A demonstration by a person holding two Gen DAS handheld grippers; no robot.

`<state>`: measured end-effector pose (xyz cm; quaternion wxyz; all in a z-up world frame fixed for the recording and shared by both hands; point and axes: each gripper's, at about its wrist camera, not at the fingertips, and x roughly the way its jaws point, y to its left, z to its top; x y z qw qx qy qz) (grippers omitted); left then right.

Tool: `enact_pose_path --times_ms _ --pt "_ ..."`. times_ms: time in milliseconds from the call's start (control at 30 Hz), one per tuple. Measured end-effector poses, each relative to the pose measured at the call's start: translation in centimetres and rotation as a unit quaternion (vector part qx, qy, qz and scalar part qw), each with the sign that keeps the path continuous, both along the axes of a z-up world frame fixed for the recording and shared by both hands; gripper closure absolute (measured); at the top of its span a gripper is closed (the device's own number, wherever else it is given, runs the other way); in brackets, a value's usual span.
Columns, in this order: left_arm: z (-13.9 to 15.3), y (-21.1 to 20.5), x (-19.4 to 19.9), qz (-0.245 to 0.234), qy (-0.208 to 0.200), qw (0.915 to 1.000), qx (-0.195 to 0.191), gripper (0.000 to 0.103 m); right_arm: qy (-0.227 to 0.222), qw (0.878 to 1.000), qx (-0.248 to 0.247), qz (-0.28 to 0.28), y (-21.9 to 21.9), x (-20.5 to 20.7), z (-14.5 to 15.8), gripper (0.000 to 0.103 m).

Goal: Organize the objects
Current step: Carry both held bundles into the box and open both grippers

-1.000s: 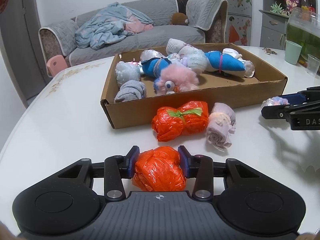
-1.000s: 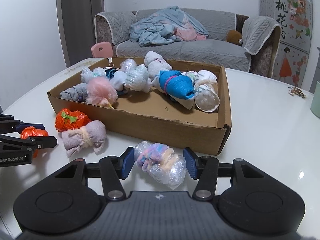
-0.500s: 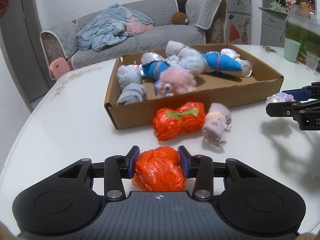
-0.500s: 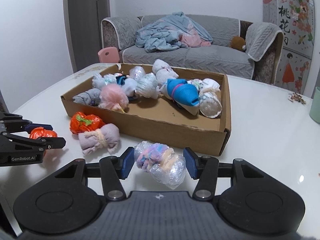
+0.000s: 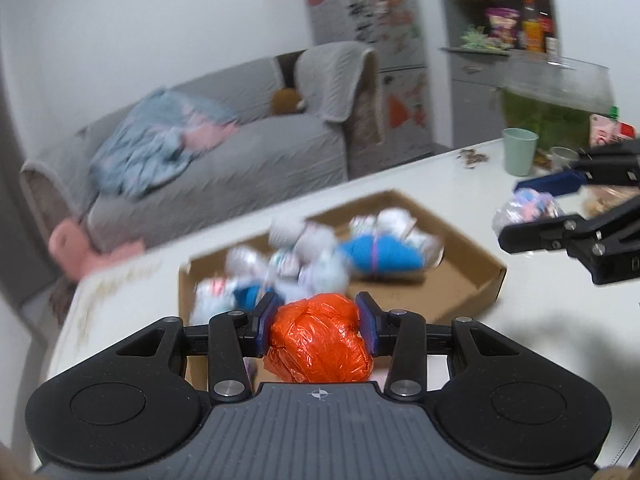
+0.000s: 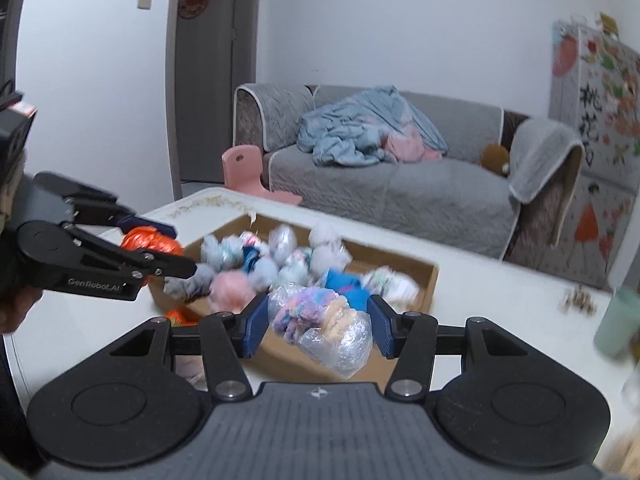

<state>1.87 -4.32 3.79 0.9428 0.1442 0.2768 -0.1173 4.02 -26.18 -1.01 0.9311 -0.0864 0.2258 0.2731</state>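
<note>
My left gripper [image 5: 317,330] is shut on an orange plastic-wrapped bundle [image 5: 318,346], held in the air above the near edge of the cardboard box [image 5: 472,280]. My right gripper [image 6: 316,326] is shut on a clear-plastic bundle of pastel fabric [image 6: 320,330], also lifted over the box [image 6: 426,280]. The box holds several wrapped bundles, among them a blue one [image 5: 376,256] and a pink fluffy one [image 6: 232,286]. Each gripper shows in the other's view: the right gripper [image 5: 532,210] at the right edge, the left gripper [image 6: 176,246] at the left. The picture is blurred by motion.
The box lies on a white table [image 5: 540,340]. A green cup [image 5: 519,151] and a glass tank [image 5: 556,100] stand at the table's far right. Another orange bundle [image 6: 180,316] peeks out beside the box. A grey sofa [image 6: 400,196] and a pink chair [image 6: 244,168] stand beyond.
Both grippers have risen from the table with their bundles, so the box now appears lower and under them. The loose orange and grey bundles on the table have dropped out of the left view.
</note>
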Motion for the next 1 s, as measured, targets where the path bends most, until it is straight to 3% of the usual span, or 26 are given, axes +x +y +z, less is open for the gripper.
enact_pose_path --times_ms 200,500,667,1000 --pt "-0.1 -1.9 4.4 -0.081 0.025 0.9964 -0.007 0.054 -0.003 0.999 -0.007 0.050 0.4 3.4 0.9 0.054" --pt "-6.3 -4.0 8.7 -0.163 0.104 0.9797 0.056 0.054 0.056 0.993 -0.035 0.095 3.2 8.9 -2.4 0.054" --pt "-8.8 -3.1 10.5 -0.152 0.129 0.9782 0.057 0.054 0.078 0.989 -0.044 0.115 4.6 10.4 -4.2 0.054" --pt "-10.1 -1.1 11.7 -0.146 0.153 0.9764 0.044 0.053 0.120 0.983 -0.052 0.124 6.0 11.9 -6.4 0.053"
